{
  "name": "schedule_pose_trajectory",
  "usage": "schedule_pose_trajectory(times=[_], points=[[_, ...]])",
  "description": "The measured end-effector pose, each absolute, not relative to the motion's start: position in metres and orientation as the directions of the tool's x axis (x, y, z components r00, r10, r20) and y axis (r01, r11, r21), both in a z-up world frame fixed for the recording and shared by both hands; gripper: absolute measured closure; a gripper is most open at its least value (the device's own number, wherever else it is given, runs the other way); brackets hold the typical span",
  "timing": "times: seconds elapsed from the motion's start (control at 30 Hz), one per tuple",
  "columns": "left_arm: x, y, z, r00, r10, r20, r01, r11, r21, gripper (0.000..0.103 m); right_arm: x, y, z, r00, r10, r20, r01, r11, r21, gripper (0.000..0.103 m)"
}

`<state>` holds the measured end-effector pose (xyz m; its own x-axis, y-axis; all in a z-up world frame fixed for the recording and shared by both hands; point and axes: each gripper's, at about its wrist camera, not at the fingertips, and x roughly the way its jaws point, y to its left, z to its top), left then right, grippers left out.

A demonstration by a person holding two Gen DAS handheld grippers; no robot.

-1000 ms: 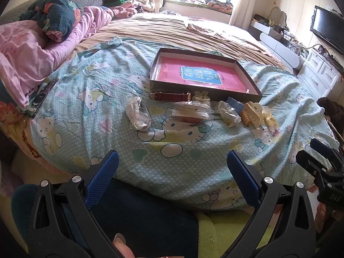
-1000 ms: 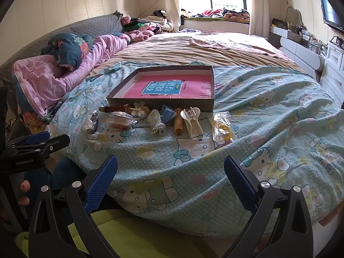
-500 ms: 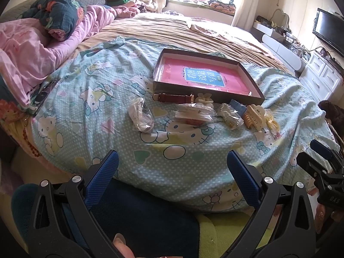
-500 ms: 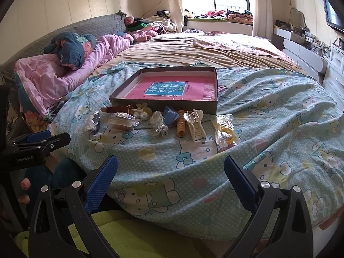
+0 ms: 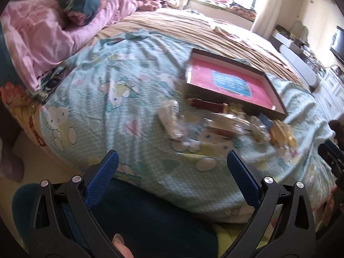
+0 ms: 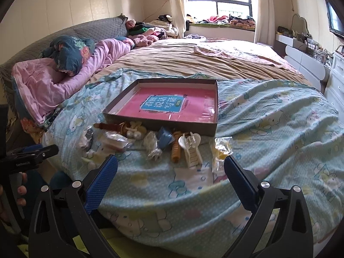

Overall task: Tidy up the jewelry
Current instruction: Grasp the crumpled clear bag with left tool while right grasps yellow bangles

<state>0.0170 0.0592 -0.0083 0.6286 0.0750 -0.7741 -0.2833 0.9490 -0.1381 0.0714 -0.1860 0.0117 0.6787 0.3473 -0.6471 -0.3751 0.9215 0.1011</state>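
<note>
A shallow brown box (image 6: 172, 123) (image 5: 234, 99) with a pink book inside lies on the light blue cartoon-print bedspread (image 6: 268, 124). In front of it sits a row of small items: a brown strap (image 6: 108, 126), pearl clips (image 6: 133, 132), clear plastic bags (image 6: 151, 145), a blue piece (image 6: 164, 136), an orange hair claw (image 6: 176, 151), a white hair claw (image 6: 191, 150) and a yellow item in a bag (image 6: 221, 150). My right gripper (image 6: 171, 168) is open just short of them. My left gripper (image 5: 172, 167) is open over the bed's near edge, well short of a bagged item (image 5: 172, 118).
Pink bedding (image 6: 49, 81) and a dark floral bundle (image 6: 68, 51) lie at the left. White drawers (image 6: 337, 73) and a wall screen (image 6: 335, 19) stand at the right. A dark blue cushion (image 5: 150, 221) lies below the left gripper. The other gripper (image 6: 28, 157) shows at the left edge.
Both grippers have moved closer to the bed and the row of items. The left view has swung left and is blurred. Both stay open.
</note>
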Motion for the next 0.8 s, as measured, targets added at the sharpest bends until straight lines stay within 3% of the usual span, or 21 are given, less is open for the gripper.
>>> schedule_pose_trajectory(times=[0.63, 0.7, 0.73, 0.8], points=[[0.098, 0.080, -0.058, 0.517, 0.064, -0.854, -0.286, 0.953, -0.102, 0.009, 0.137, -0.228, -0.032, 0.654, 0.226, -0.722, -0.232, 0.968, 0.093, 0.005], [0.104, 0.082, -0.063, 0.514, 0.052, -0.856, -0.288, 0.951, -0.115, 0.011, 0.146, -0.234, -0.039, 0.645, 0.215, -0.734, -0.222, 0.971, 0.090, 0.011], [0.106, 0.082, -0.063, 0.514, 0.057, -0.856, -0.289, 0.951, -0.111, 0.013, 0.151, -0.236, -0.044, 0.634, 0.205, -0.746, -0.218, 0.973, 0.083, 0.019], [0.111, 0.081, -0.066, 0.515, 0.051, -0.856, -0.284, 0.952, -0.115, 0.020, 0.159, -0.237, -0.053, 0.614, 0.203, -0.763, -0.223, 0.972, 0.079, 0.023]])
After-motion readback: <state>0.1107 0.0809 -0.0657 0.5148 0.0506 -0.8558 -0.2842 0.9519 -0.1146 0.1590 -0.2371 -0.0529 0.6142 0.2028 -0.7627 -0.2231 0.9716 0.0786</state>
